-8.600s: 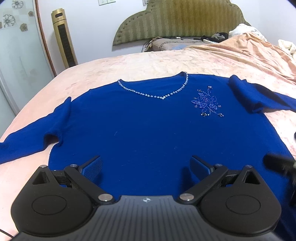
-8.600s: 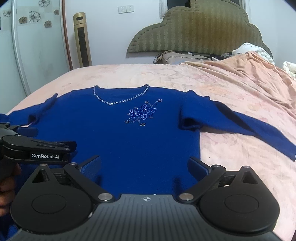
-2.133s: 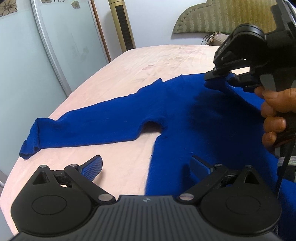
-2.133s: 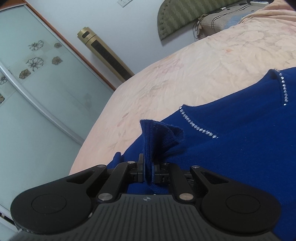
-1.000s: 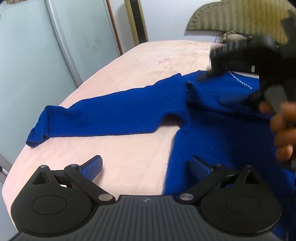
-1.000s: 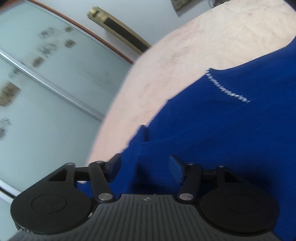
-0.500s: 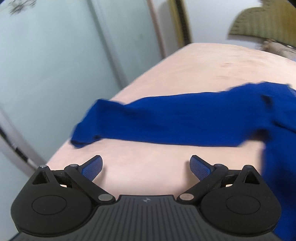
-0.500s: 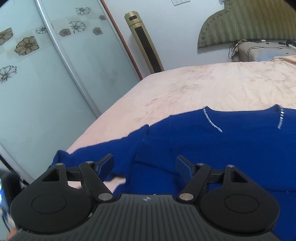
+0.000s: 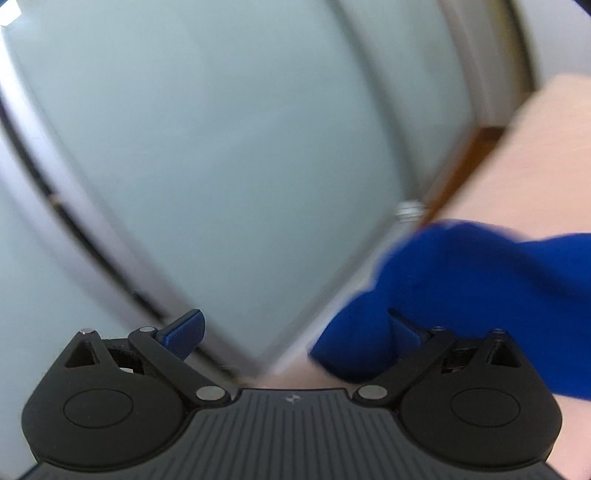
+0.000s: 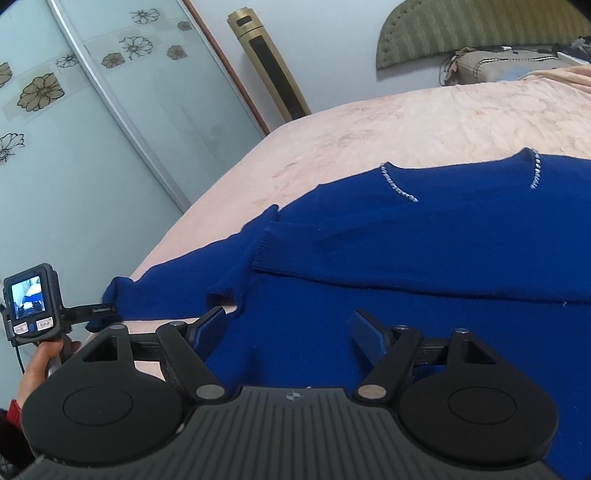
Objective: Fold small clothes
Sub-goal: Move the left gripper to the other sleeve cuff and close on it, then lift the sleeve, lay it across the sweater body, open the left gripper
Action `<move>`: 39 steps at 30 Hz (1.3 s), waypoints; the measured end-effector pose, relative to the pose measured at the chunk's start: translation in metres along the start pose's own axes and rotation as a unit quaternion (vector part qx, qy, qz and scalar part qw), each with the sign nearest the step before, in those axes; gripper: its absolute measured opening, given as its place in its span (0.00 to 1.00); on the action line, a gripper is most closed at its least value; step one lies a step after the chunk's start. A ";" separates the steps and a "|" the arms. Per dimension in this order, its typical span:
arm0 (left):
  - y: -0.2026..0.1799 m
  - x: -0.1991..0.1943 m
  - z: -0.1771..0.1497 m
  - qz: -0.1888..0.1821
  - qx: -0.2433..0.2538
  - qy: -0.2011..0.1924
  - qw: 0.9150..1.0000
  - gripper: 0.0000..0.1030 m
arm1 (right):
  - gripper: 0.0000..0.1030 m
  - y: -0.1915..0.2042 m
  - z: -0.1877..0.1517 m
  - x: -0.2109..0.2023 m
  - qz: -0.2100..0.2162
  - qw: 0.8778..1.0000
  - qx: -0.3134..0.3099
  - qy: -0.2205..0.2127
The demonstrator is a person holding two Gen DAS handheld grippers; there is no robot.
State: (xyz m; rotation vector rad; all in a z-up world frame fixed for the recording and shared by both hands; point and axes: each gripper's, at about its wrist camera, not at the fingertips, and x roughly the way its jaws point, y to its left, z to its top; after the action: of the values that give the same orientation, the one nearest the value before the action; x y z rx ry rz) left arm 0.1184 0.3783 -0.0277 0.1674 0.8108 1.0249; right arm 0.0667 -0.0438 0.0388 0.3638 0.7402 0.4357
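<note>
Sweater lies on the bed, sliding doors to its left

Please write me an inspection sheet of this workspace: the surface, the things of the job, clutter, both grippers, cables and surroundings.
Surface: bed with a peach cover, mostly bare.
Job's things: blue sweater lies flat; one sleeve is folded across the body, the other sleeve lies stretched out toward the bed edge, its cuff by the left gripper.
Clutter: pillow and dark items near the headboard.
Grippers: left gripper open, nothing between the jaws; right gripper open above the sweater body.
Cables: a thin cable below the left hand.
Surroundings: sliding glass doors, tall tower fan.
</note>
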 end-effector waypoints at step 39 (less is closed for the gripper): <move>-0.018 0.024 0.035 -0.246 -0.239 0.073 0.936 0.11 | 0.81 -0.035 -0.016 -0.024 -0.044 0.998 0.025 -0.031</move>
State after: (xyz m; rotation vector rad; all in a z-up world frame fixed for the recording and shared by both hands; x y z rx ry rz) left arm 0.1607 0.3963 -0.0241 -0.5136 0.6657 0.7311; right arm 0.0485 -0.0826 0.0248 0.3881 0.7055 0.3231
